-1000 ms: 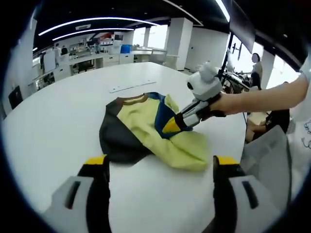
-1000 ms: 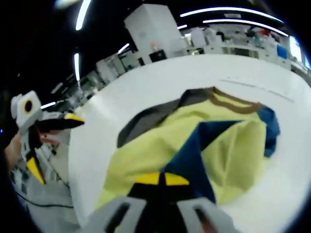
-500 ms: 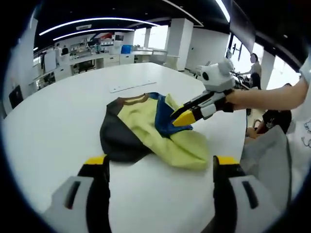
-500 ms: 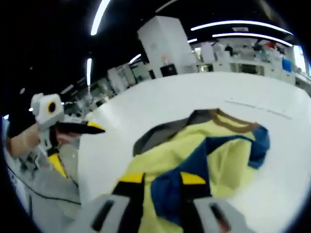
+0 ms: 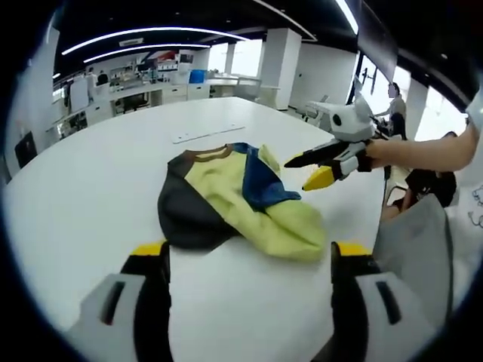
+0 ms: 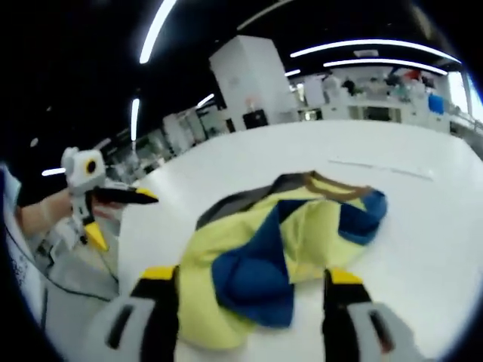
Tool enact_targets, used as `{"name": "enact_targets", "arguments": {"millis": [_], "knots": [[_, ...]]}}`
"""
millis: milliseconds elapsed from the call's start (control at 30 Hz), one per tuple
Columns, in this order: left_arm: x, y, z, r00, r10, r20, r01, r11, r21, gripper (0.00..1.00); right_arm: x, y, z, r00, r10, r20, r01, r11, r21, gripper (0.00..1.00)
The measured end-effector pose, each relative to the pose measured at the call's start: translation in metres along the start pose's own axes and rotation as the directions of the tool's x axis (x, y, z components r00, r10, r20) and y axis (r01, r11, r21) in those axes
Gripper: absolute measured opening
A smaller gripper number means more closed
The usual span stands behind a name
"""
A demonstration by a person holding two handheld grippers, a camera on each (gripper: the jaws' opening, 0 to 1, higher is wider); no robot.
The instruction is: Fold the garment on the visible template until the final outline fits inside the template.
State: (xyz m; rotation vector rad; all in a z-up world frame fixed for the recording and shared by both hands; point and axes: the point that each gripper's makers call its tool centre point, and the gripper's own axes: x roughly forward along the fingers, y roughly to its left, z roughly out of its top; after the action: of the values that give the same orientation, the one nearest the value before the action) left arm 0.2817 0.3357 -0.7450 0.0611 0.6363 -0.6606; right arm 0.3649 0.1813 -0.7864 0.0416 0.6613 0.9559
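A crumpled garment of yellow, dark grey and blue cloth with a brown collar lies on the white round table. My left gripper stands open just short of its near edge, with nothing between its jaws. My right gripper hovers open to the right of the garment, apart from the cloth. In the right gripper view the garment lies just beyond the open right gripper, a blue fold on top. The left gripper shows at the left, held in a hand.
A thin pale strip lies on the table beyond the garment. The table's edge runs close on the right, where grey sheets lie. A person stands at the back right. Desks line the far wall.
The right gripper has let go of the blue fold, opened and drawn back to the right. The blue cloth has dropped onto the yellow part. The left gripper has not moved.
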Motion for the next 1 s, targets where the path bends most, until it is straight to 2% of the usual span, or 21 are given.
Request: {"name": "enact_targets", "arguments": {"millis": [267,400,500,633,700,867,1000], "knots": [[-0.002,0.002,-0.003,1.0,0.003,-0.002,-0.003,1.0,-0.005,0.85,-0.004,-0.011,-0.01,0.999,-0.025,-0.022,0.025,1.0,0.004,0.78],[-0.002,0.002,-0.003,1.0,0.003,0.0,-0.003,1.0,-0.008,0.85,-0.002,-0.019,-0.018,0.998,-0.044,-0.047,0.043,0.999,-0.01,0.71],[-0.002,0.002,-0.004,1.0,0.005,-0.002,-0.005,1.0,-0.006,0.85,-0.002,-0.026,-0.022,0.996,-0.069,-0.054,0.07,0.998,0.01,0.68],[-0.003,0.002,-0.005,1.0,0.006,-0.003,-0.006,1.0,-0.008,0.85,-0.004,-0.033,-0.029,0.993,-0.095,-0.064,0.097,0.995,0.025,0.54],[-0.003,0.003,-0.005,1.0,0.006,-0.003,-0.006,1.0,-0.01,0.85,-0.003,-0.036,-0.032,0.99,-0.117,-0.079,0.12,0.992,0.035,0.5],[-0.004,0.004,-0.005,1.0,0.007,-0.002,-0.007,1.0,-0.01,0.85,-0.003,-0.038,-0.037,0.988,-0.123,-0.096,0.127,0.991,0.032,0.35],[-0.004,0.002,-0.004,1.0,0.005,0.0,-0.005,1.0,-0.012,0.85,0.002,-0.038,-0.044,0.985,-0.119,-0.125,0.124,0.992,0.037,0.3]]}}
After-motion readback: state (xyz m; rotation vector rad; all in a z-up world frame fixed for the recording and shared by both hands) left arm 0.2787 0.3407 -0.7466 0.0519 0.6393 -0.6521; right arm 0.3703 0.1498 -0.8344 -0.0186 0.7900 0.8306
